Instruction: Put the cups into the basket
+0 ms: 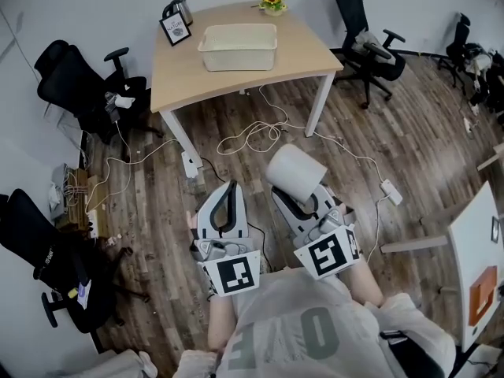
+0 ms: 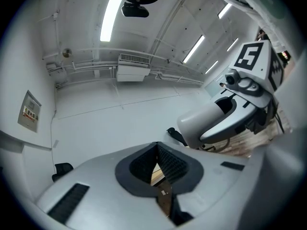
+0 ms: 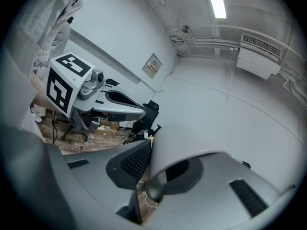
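A white cup [image 1: 295, 176] is held between the jaws of my right gripper [image 1: 299, 198], over the wooden floor and well short of the table. The right gripper view shows the cup [image 3: 192, 147] tilted, its rim down between the dark pads [image 3: 136, 159]. My left gripper [image 1: 230, 189] hangs beside it on the left, shut with nothing in it; its pads [image 2: 170, 159] nearly touch. The cream basket [image 1: 236, 47] stands on the wooden table [image 1: 181, 77] far ahead. Both gripper cameras point up at the wall and ceiling.
On the table are a framed picture [image 1: 175, 28], a kettle [image 1: 179, 8] and yellow flowers [image 1: 272, 1]. Cables [image 1: 252, 136] and a power strip [image 1: 391, 191] lie on the floor between me and the table. Black office chairs [image 1: 83, 89] stand on both sides. A white table [image 1: 476, 258] is at my right.
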### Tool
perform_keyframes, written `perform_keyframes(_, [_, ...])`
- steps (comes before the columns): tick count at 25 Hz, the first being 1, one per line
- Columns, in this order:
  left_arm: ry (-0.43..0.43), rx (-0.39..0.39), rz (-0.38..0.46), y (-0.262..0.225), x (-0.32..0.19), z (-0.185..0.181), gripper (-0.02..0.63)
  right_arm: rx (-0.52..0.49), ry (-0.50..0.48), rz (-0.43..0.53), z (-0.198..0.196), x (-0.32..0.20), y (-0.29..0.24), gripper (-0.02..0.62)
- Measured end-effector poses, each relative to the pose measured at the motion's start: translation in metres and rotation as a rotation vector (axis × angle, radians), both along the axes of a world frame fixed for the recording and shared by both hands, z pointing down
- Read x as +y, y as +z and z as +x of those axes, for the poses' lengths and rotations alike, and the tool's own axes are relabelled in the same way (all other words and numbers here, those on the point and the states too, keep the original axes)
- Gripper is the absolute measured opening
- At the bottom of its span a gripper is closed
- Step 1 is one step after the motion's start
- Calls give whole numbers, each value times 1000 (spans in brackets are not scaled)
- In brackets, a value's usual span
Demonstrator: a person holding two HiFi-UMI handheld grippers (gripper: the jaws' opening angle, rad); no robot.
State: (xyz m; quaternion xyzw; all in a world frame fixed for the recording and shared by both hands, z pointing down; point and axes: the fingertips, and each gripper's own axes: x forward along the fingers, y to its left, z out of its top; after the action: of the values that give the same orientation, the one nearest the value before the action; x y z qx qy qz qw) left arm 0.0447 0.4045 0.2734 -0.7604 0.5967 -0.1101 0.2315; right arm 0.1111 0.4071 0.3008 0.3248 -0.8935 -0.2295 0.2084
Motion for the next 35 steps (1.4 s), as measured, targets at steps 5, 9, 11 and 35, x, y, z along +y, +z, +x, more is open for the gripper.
perform_keyframes(5, [6,16,-13,5,-15,-36,8,-14,6,-37,-28,-14,5,59])
perform_keyframes(9, [35,40,-16,20,-29,-50,8,-15,54,-63,-40,-26,15,59])
perform_keyframes(11, [30,30,-24,20,-39,-57,8,-12,56,-71,-44,-34,16,60])
perform_keyframes(35, [-53,7,-14,-9,-306,-24,8,-63,27,-64,2,-307,2,60])
